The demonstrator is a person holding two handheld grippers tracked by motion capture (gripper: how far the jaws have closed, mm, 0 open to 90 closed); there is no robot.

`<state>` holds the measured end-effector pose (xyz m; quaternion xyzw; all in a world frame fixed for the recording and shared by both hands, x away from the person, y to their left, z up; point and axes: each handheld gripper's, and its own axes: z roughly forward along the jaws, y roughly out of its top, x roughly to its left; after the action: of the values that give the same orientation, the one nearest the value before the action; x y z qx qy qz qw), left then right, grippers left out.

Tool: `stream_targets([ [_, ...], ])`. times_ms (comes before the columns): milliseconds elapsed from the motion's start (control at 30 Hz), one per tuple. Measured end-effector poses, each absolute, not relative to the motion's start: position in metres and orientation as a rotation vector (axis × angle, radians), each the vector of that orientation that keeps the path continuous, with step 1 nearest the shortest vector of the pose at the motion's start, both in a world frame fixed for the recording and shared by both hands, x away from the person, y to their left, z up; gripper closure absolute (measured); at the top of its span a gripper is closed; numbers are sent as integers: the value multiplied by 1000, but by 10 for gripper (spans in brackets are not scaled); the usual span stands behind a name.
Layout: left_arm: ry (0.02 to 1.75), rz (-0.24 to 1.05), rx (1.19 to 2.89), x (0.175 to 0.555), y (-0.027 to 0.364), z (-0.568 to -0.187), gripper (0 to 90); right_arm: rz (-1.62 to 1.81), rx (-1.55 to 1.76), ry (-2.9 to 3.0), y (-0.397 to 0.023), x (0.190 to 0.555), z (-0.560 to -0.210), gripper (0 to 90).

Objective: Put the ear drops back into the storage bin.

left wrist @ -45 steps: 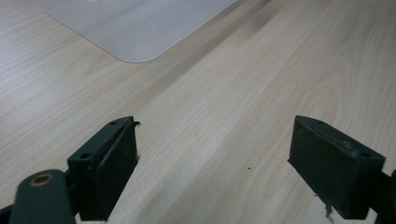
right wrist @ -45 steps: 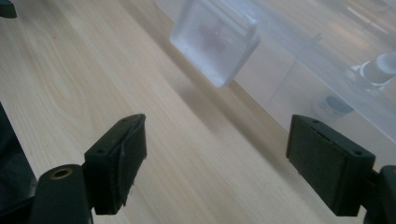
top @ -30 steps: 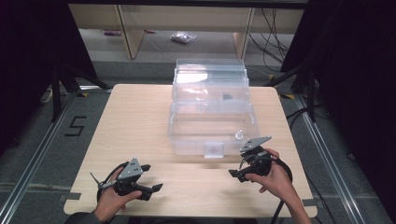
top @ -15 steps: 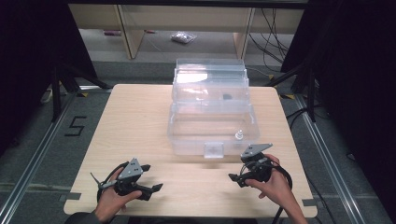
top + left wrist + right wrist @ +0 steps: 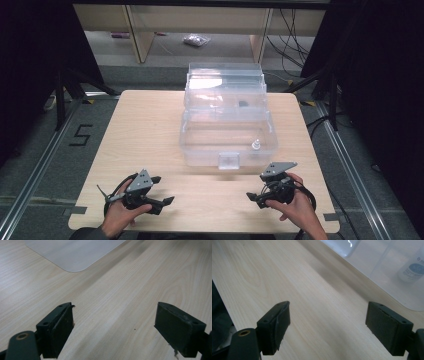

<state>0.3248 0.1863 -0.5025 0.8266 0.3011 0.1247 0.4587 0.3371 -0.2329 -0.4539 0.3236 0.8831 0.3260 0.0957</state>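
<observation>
A clear plastic box (image 5: 227,145) stands mid-table with its lid (image 5: 225,87) raised behind it. Inside, near the front right corner, stands a small white bottle (image 5: 256,145), which also appears through the box wall as the bottle (image 5: 412,268) in the right gripper view. My left gripper (image 5: 163,190) rests low near the table's front left, open, with bare wood between its jaws (image 5: 113,327). My right gripper (image 5: 256,187) is at the front right, just short of the box, open and holding nothing (image 5: 327,325).
The light wooden table (image 5: 145,135) has a front edge close under both hands. A small dark item (image 5: 243,104) lies in the box's rear part. A latch tab (image 5: 229,161) sticks out of the box front. Shelving and cables stand beyond the table.
My right gripper has drawn back from the box front toward the table's near edge. The left gripper has stayed put.
</observation>
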Motion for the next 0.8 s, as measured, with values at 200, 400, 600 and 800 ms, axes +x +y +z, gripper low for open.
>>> stream_targets([
  [200, 739, 308, 2043, 325, 187, -503, 148, 969, 989, 2613, -236, 331, -459, 204],
  [400, 741, 297, 2046, 324, 186, -503, 148, 970, 1057, 2580, -245, 325, -465, 201],
  [600, 740, 297, 2046, 324, 186, -503, 148, 1018, 1098, 2576, -246, 318, -471, 198],
  [800, 741, 297, 2047, 325, 186, -503, 148, 1015, 1101, 2572, -249, 314, -474, 186],
])
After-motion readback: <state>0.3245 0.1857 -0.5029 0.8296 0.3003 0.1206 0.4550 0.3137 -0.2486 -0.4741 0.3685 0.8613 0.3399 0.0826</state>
